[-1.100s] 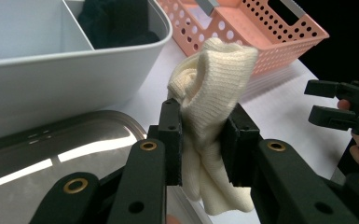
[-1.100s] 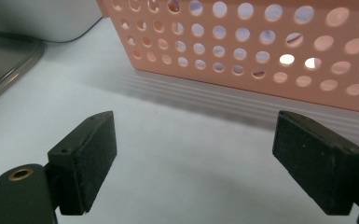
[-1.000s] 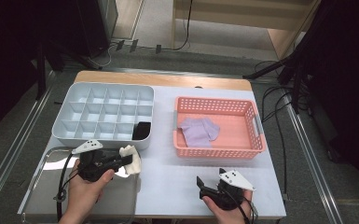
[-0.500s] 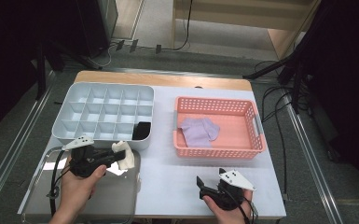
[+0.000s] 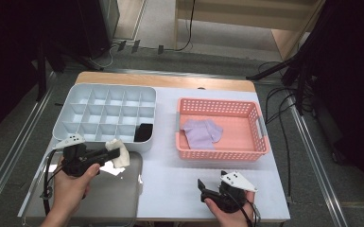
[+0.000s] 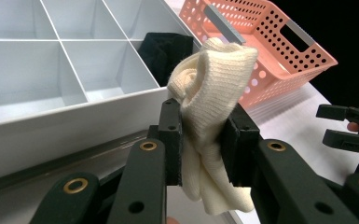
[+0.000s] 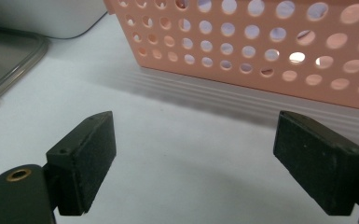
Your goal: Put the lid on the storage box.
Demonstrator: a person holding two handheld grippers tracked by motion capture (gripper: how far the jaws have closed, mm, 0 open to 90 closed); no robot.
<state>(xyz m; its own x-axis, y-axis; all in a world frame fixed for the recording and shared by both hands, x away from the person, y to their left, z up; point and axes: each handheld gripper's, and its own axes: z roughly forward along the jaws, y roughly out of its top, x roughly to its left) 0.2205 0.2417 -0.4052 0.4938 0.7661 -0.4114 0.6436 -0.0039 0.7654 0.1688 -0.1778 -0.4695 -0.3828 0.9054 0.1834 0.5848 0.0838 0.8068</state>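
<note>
One cream knitted sock (image 6: 210,88), soft, light and limp, is pinched at mid-bundle by the left gripper (image 6: 200,140) above the steel tray (image 5: 123,208), at the near right corner of the grey compartment organiser (image 5: 75,106). Best held by the bunched middle, I judge. One black sock (image 5: 144,132) fills its near right compartment; one lilac cloth (image 5: 202,133) lies in the pink basket (image 5: 260,146). The right gripper (image 7: 196,163) rests spread, empty.

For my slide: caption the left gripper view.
Left gripper clamps a cream knit cloth beside the white divided tray.
</note>
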